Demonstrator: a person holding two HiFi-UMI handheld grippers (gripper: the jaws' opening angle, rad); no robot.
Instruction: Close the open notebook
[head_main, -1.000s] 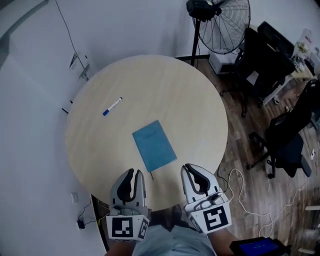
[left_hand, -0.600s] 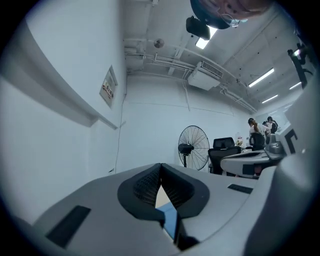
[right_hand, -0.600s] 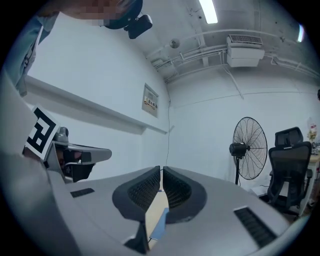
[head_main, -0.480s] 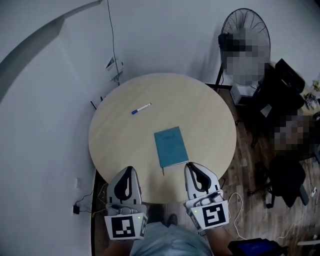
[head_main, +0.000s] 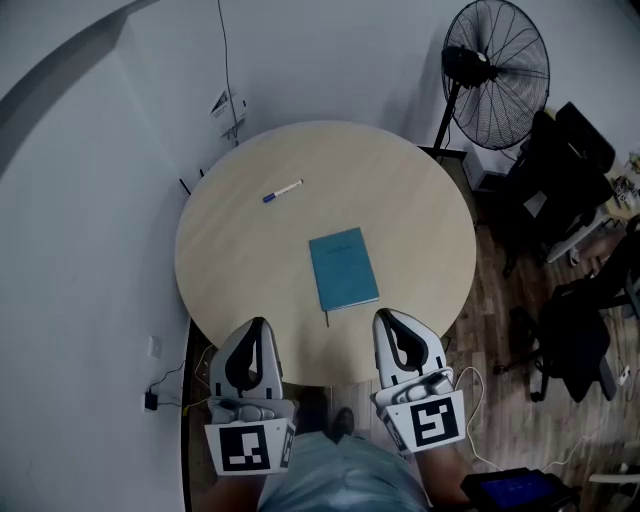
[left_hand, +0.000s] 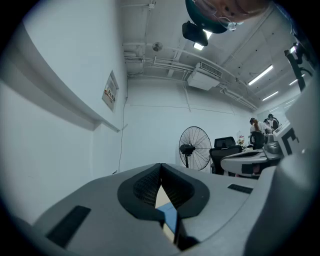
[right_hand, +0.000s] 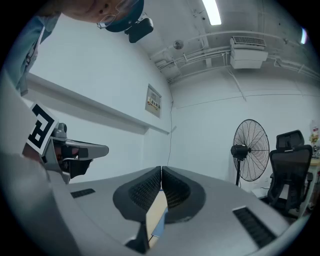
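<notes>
A blue notebook (head_main: 343, 269) lies shut and flat near the middle of the round wooden table (head_main: 240, 280). Both grippers are held level at the table's near edge, short of the notebook. My left gripper (head_main: 257, 327) is shut with nothing between its jaws; in the left gripper view (left_hand: 161, 167) its tips meet and a sliver of the blue notebook (left_hand: 170, 219) shows through the gap below. My right gripper (head_main: 385, 318) is also shut and empty, its jaws touching in the right gripper view (right_hand: 161, 170).
A blue-capped marker (head_main: 282, 190) lies on the table's far left part. A standing fan (head_main: 497, 75) and black office chairs (head_main: 575, 330) stand to the right on the wooden floor. A white wall runs behind and to the left, with cables (head_main: 165, 390) near the table's foot.
Both grippers drew back toward the near edge and rose a little, and the head view shifted. The left gripper's jaws closed. The notebook stays shut where it lay.
</notes>
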